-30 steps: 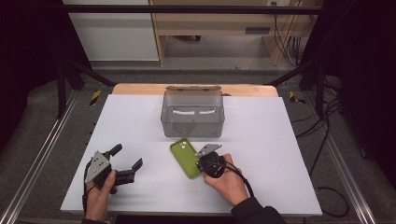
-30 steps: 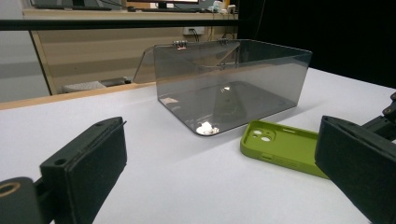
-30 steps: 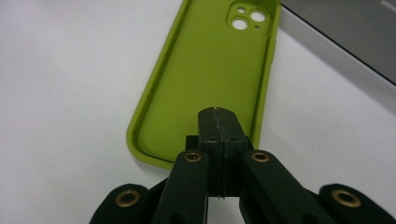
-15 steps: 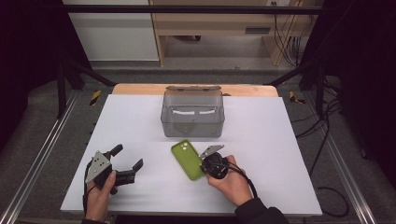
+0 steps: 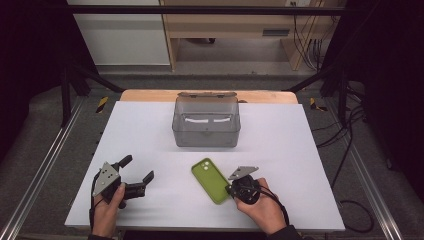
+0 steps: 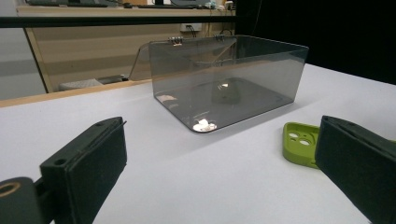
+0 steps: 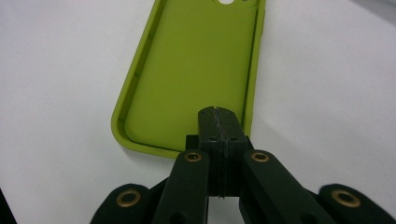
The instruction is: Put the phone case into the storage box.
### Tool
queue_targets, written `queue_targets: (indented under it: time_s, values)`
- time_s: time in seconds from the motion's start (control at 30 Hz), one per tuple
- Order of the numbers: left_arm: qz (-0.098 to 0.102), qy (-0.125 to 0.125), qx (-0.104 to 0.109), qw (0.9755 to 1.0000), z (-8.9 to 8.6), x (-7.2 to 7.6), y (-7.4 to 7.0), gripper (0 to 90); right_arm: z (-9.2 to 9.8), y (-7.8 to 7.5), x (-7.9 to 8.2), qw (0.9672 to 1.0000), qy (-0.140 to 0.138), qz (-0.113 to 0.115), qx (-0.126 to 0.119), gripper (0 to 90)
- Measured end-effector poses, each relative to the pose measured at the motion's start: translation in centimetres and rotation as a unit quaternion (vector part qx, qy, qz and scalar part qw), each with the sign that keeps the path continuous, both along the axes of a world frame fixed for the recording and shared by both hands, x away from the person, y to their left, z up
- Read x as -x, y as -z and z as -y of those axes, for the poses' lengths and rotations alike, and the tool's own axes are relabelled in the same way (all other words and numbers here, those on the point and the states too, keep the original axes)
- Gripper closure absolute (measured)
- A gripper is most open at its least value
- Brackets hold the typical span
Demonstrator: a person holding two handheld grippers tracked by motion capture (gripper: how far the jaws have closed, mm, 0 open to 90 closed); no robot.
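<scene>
A green phone case [image 5: 211, 179] lies inner side up on the white table [image 5: 300, 150], near the front edge. My right gripper [image 5: 229, 189] sits at its near right end. In the right gripper view its jaws are shut tight together [image 7: 218, 114], tips over the case [image 7: 187, 70]'s inner face near the bottom rim, nothing between them. My left gripper [image 5: 136, 168] rests open at the front left, holding nothing. The left gripper view looks between its wide jaws [image 6: 219, 135] at a clear grey plastic box [image 6: 224, 79] and the case's camera end [image 6: 299, 142].
The clear box [image 5: 206, 122] stands open-topped at the table's middle back, with nothing visible inside. Metal rails run along both table sides. Bare tabletop lies between the two grippers and to the right of the box.
My right gripper has moved toward the near right, and the green case has slid along with it. The left gripper has stayed in place.
</scene>
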State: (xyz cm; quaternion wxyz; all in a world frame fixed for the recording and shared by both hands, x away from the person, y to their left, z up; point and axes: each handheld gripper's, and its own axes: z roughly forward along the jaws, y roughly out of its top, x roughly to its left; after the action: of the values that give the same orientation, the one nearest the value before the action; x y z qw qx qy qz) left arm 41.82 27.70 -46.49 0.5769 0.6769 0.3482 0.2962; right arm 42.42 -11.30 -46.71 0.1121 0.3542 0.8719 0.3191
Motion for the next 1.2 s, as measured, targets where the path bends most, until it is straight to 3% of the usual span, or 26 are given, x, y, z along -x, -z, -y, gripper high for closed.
queue_targets:
  time_s: [0.07, 0.13, 0.23, 0.3, 0.73, 0.9, 1.2]
  values:
    - [0.001, 0.000, -0.001, 1.0000, 0.0, 0.0, 0.0, 2.1, -0.1, -0.1, 0.1, 1.0000, 0.001, 0.008, -0.005, 89.9]
    - [0.001, -0.001, 0.000, 1.0000, -0.1, 0.0, 0.0, 2.1, -0.4, -0.4, 0.3, 0.9992, 0.003, 0.027, -0.030, 84.1]
    - [-0.001, -0.001, 0.001, 1.0000, 0.0, 0.0, 0.0, 2.1, -0.8, -0.6, 0.5, 0.9987, 0.005, 0.036, -0.036, 80.0]
    - [0.000, 0.000, 0.000, 1.0000, 0.0, 0.0, 0.0, 2.1, -1.4, -0.7, 0.7, 0.9980, 0.008, 0.046, -0.044, 70.5]
    - [0.001, 0.001, 0.000, 1.0000, 0.0, 0.0, 0.0, 2.1, -3.4, -0.6, 1.4, 0.9982, 0.011, 0.048, -0.036, 36.5]
    - [0.000, 0.001, 0.000, 1.0000, 0.0, 0.0, 0.0, 2.1, -4.0, -0.5, 1.8, 0.9982, 0.006, 0.051, -0.031, 30.5]
    - [-0.001, 0.003, 0.000, 1.0000, 0.0, 0.0, 0.0, 2.1, -5.4, 0.0, 2.4, 0.9985, 0.000, 0.052, -0.016, 11.6]
